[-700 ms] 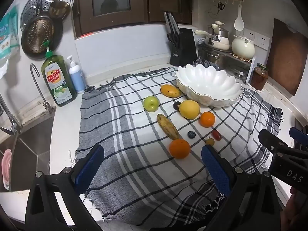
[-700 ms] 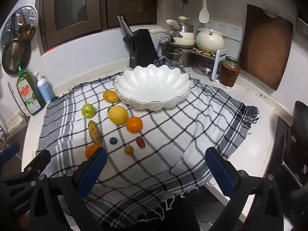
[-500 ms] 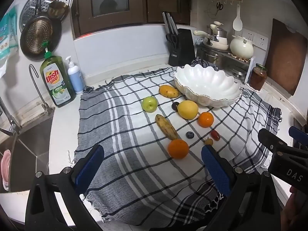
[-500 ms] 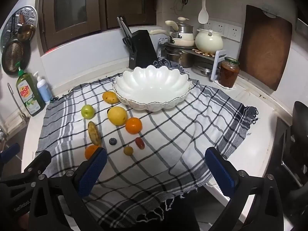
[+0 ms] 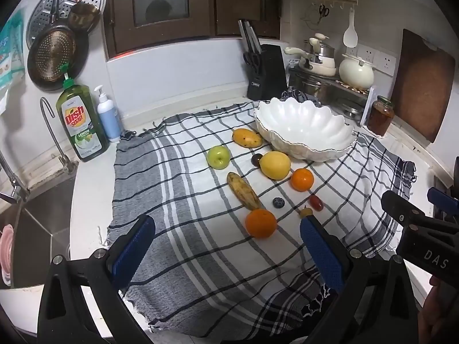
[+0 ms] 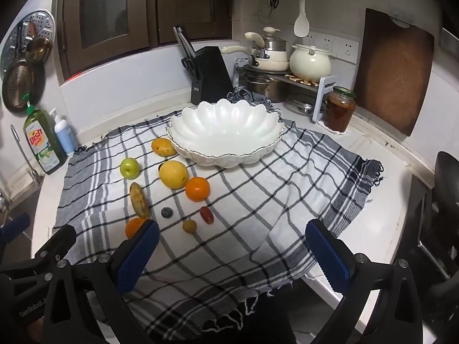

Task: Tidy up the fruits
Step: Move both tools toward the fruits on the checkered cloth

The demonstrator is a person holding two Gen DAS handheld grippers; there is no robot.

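Here ten fruits lie on the cloth [image 5: 178, 229]: two oranges, the near one [image 5: 260, 223] and the far one [image 5: 302, 179], one apple [image 5: 218, 157], one mango [image 5: 247, 138], one yellow round fruit [image 5: 275, 165], one banana [image 5: 243, 191], one blueberry [image 5: 278, 202], one red grape [image 5: 315, 202], one small yellow-brown fruit [image 6: 189, 226] and one dark fruit [image 5: 256, 159] half hidden behind the yellow one. There is one white bowl [image 6: 226, 134], and nothing is in it.

The left gripper [image 5: 226, 255] is wide open and holds nothing. The near orange lies just in front of it, between the lines of its two fingers but closer to its right finger, and it is not touched. The right gripper [image 6: 232, 256] is also wide open and holds nothing. All fruits lie ahead of it and to its left; the near orange is partly hidden behind its left finger. The bowl stands beyond the fruits, close to the mango and the yellow fruit.

The cloth is checked in grey, white and black, and it covers a white counter [image 6: 381, 172] in a kitchen. At the wall stand one knife block [image 6: 210, 74], pots on a rack, one jar [image 6: 339, 109], one cutting board [image 6: 393, 68] and two bottles, a dish soap [image 5: 81, 120] and a pump bottle [image 5: 108, 114]. A sink [image 5: 37, 229] is at the left.
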